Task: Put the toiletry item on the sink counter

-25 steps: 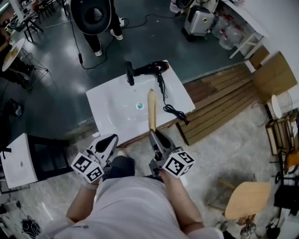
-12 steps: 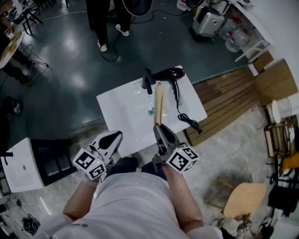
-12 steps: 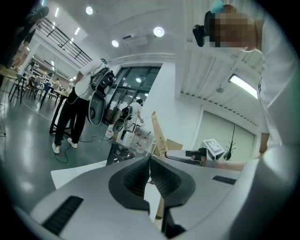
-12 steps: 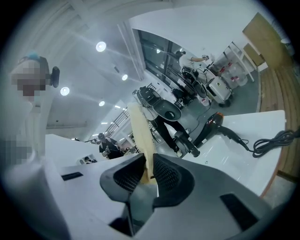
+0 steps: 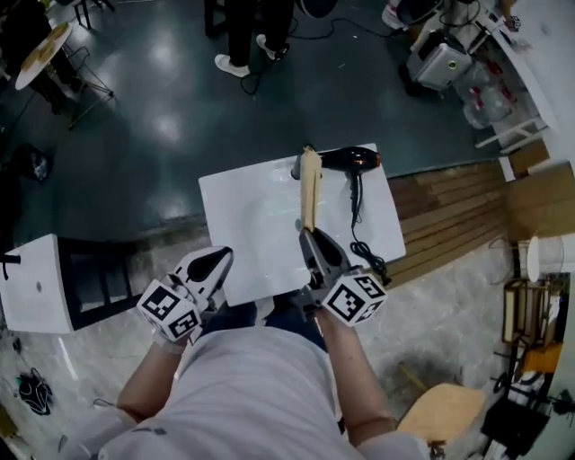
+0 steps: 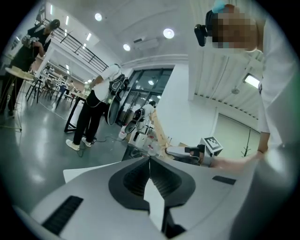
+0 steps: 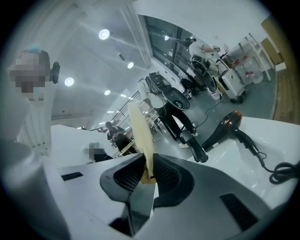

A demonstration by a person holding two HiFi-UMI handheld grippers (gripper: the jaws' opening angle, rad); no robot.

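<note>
The right tongs are closed on the near end of the toiletry item, a long, flat, pale beige strip that reaches away from the person over the white sink tabletop. In the right gripper view the two dark ribbed pads of these tongs press on the strip from both sides, and its free end stands up in the air, clear of the tabletop. From the head view its far tip lines up with the black faucet at the back edge, just beside the black hair dryer, which lies on the tabletop with its cord trailing toward the front right corner. The left tongs hang at the near left edge of the sink, well apart from the strip; in the left gripper view their tips meet with nothing between them. Wooden boards lie on the floor to the right, and a person's legs show beyond the sink.
</note>
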